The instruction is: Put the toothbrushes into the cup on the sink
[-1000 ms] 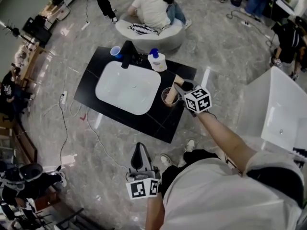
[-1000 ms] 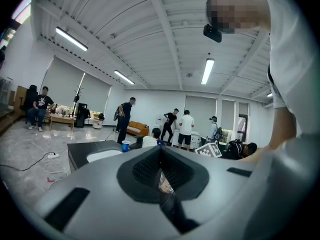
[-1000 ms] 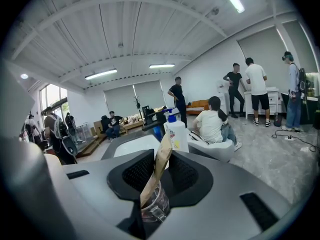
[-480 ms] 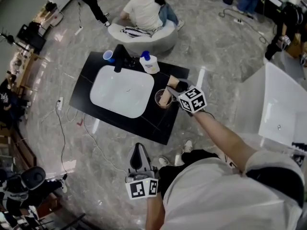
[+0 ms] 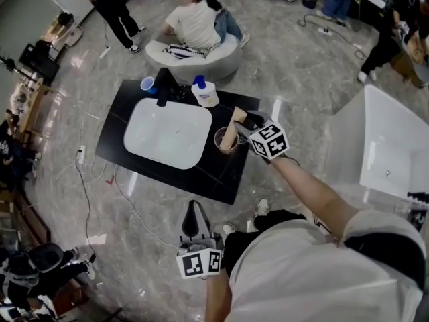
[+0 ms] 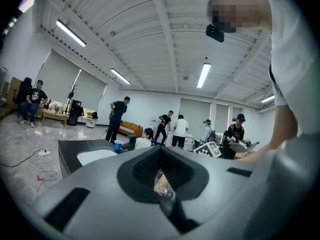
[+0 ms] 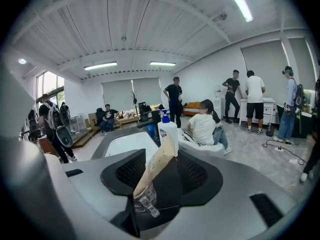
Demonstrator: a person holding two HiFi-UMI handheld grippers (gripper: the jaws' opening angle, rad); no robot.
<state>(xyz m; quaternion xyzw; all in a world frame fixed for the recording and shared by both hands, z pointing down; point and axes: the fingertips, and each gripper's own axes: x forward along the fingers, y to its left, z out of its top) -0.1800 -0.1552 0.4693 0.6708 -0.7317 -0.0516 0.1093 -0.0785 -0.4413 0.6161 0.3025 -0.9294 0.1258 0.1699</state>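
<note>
The paper-wrapped toothbrush [image 5: 232,123] is left leaning in the cup [image 5: 222,141] at three o'clock of the sink [image 5: 157,136]. The right gripper [image 5: 247,125] is being opened for release. The left gripper [image 5: 194,212] is kept closed and idle.

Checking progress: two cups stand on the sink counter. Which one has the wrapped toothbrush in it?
The clear cup right of the basin: the paper-wrapped toothbrush sticks out of it. The blue cup by the faucet shows nothing sticking out.
</note>
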